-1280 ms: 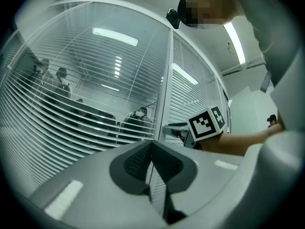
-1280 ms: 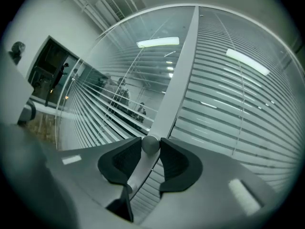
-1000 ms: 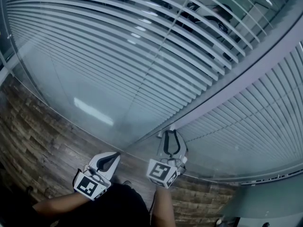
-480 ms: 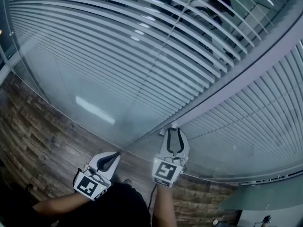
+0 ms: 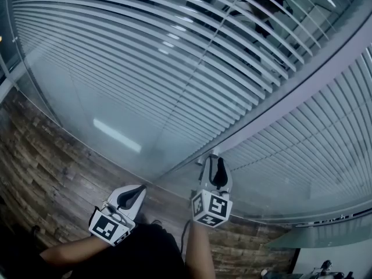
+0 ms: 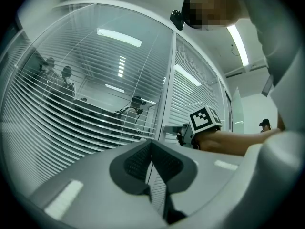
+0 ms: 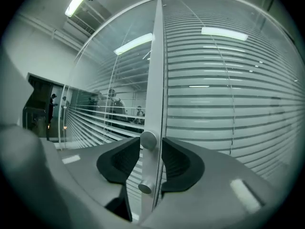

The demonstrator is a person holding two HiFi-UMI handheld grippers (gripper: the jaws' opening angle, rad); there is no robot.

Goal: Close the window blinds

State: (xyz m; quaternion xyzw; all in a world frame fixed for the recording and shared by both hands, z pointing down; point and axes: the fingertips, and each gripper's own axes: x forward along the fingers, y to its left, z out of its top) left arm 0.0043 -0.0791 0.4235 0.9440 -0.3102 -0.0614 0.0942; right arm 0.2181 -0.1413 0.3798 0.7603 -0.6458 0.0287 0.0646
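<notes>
Slatted blinds [image 5: 145, 57] hang behind curved glass panes, split by a grey mullion [image 5: 279, 106]. The left pane's slats stand partly open, and the right pane's blinds [image 5: 302, 161] look flatter. A round knob [image 7: 148, 140] sticks out of the mullion [image 7: 155, 70], with a second knob [image 7: 144, 186] below it. My right gripper [image 7: 150, 140] has the upper knob between its jaws, which are opening; a thin gap shows on the right side. In the head view the right gripper [image 5: 213, 159] points at the mullion's foot. My left gripper [image 5: 141, 189] hangs back, shut and empty [image 6: 151, 144].
Wood-look flooring [image 5: 40, 156] runs along the foot of the glass. Several people [image 7: 112, 104] stand in the room behind the left pane. My right forearm [image 6: 233, 140] reaches across the left gripper view. A ledge [image 5: 325, 237] lies at the lower right.
The right gripper has edged up to the mullion and rolled about its own axis, so its marker cube shows a different face. The left gripper has stayed put.
</notes>
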